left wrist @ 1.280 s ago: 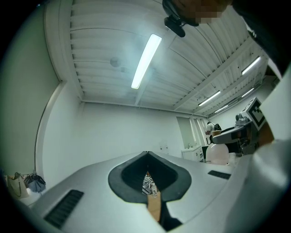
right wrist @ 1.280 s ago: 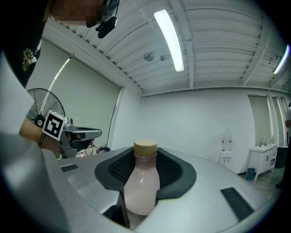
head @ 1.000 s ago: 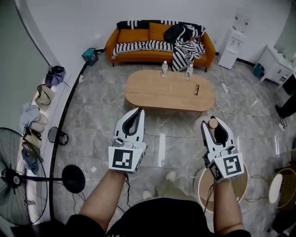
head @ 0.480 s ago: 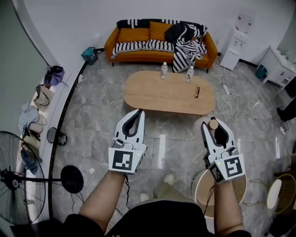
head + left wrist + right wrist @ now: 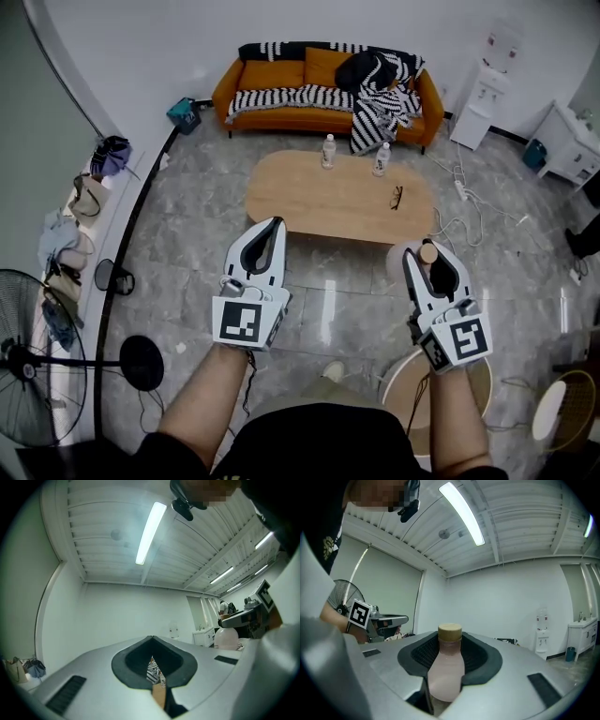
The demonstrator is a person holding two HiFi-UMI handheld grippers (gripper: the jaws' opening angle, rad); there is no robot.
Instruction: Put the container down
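The container is a pale pink bottle [image 5: 446,667] with a tan cork-like cap [image 5: 428,252]. My right gripper [image 5: 427,253] is shut on it and holds it upright in the air, the cap poking out above the jaw tips. It hangs above the grey floor, just beyond a round wooden stool [image 5: 398,384]. The left gripper view shows the bottle [image 5: 227,638] at the right edge. My left gripper [image 5: 275,223] is held level at the left, shut and with nothing in it; in its own view the jaws [image 5: 151,637] meet at the tip.
An oval wooden coffee table [image 5: 309,202] stands ahead with two small bottles [image 5: 328,150] and a pair of glasses [image 5: 396,197] on it. Behind it is an orange sofa [image 5: 281,80] with striped throws. A black fan [image 5: 37,375] stands at the lower left, cables lie on the floor at the right.
Both grippers have drifted slightly left and down in the head view, and the coffee table looks a little nearer. The right gripper's hold on the bottle is unchanged.
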